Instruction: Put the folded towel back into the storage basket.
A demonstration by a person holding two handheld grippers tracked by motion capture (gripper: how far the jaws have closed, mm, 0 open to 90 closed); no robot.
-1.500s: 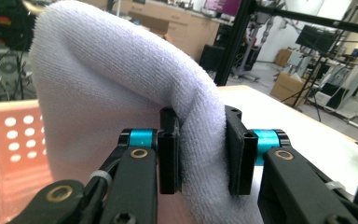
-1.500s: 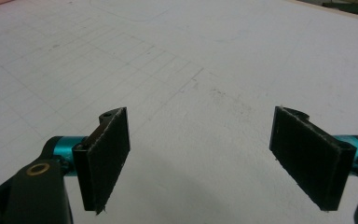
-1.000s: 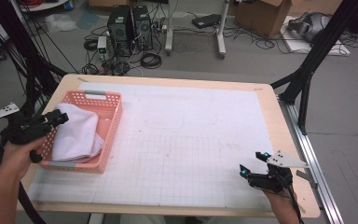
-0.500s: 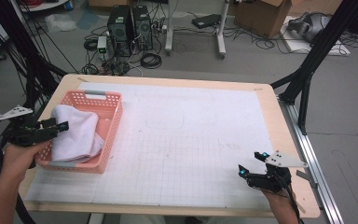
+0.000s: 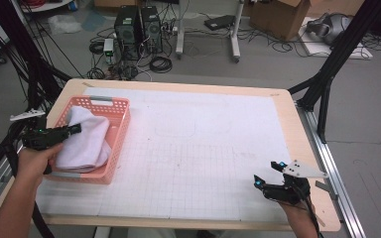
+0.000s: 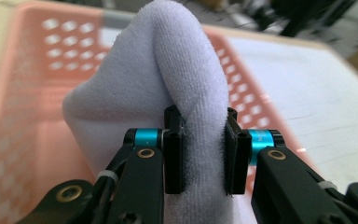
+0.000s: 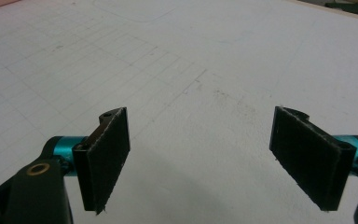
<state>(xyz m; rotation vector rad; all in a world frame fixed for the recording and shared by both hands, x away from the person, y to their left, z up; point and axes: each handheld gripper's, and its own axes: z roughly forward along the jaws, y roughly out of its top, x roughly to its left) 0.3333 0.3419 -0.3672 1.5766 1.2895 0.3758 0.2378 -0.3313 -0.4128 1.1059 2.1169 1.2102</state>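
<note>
The white terry towel [image 6: 186, 79] is soft and looped, bunched into a raised fold in the pink perforated basket [image 5: 121, 106]. The left gripper [image 6: 204, 154] is clamped on that fold. The right gripper [image 7: 200, 163] is spread wide over the gridded mat [image 5: 203, 163]. The towel's lower end is hidden behind the jaws.

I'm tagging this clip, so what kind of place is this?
Probably a lab or workshop for recording handling tasks: computer towers and loose cables on the floor, black rig struts, and a grid-marked table.

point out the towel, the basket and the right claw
towel [image 6: 186, 60], left gripper view, top of the pinched fold
basket [image 5: 120, 130], high view, right side wall
right claw [image 7: 200, 161], right gripper view, midway between the fingertips
</note>
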